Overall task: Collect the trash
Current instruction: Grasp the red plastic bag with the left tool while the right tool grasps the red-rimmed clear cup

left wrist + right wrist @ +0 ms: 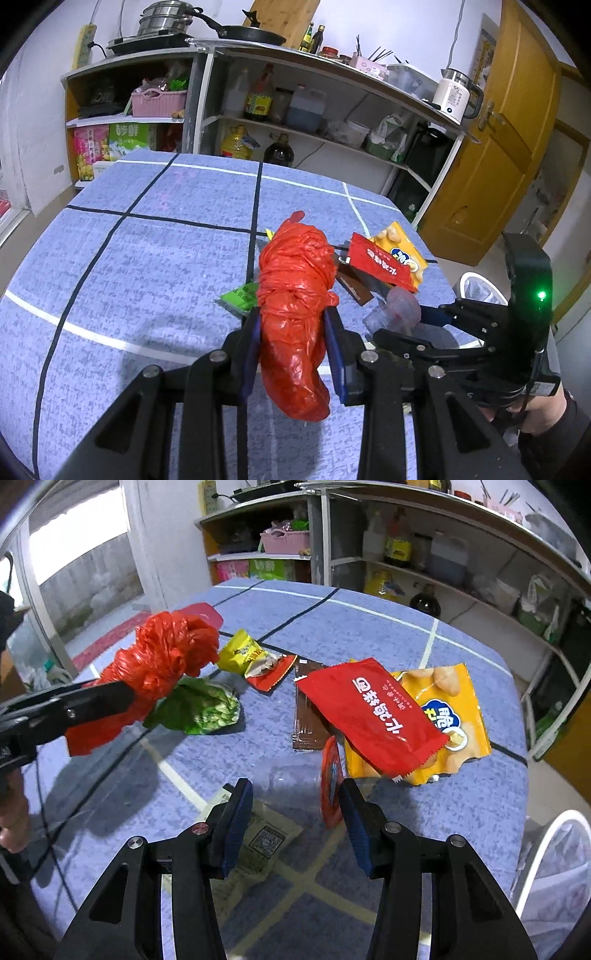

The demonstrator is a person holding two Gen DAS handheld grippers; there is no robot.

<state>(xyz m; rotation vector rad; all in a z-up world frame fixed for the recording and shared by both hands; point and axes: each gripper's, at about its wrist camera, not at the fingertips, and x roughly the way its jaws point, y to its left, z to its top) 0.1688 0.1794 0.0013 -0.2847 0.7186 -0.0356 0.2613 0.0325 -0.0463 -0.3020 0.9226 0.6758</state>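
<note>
Left gripper (291,328) clamped on crinkled, knotted red plastic bag (295,295), lifted above worktop (147,240) middle. Right gripper (295,812) spread wide around clear plastic cup (295,779) with red lid, lying sideways near worktop's right edge. Beside cup: red packet (373,709) overlapping yellow snack bag (461,701), brown wrapper (306,723), green wrapper (207,709), small yellow wrapper (240,653). White-rimmed bin (554,867) beyond right edge.

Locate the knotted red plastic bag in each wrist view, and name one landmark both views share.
Left wrist: red plastic bag at lower centre, clamped in the left hand-held gripper.
Right wrist: red plastic bag at left, held above the table.
Shared landmark: red snack packet lying on the yellow one.
</note>
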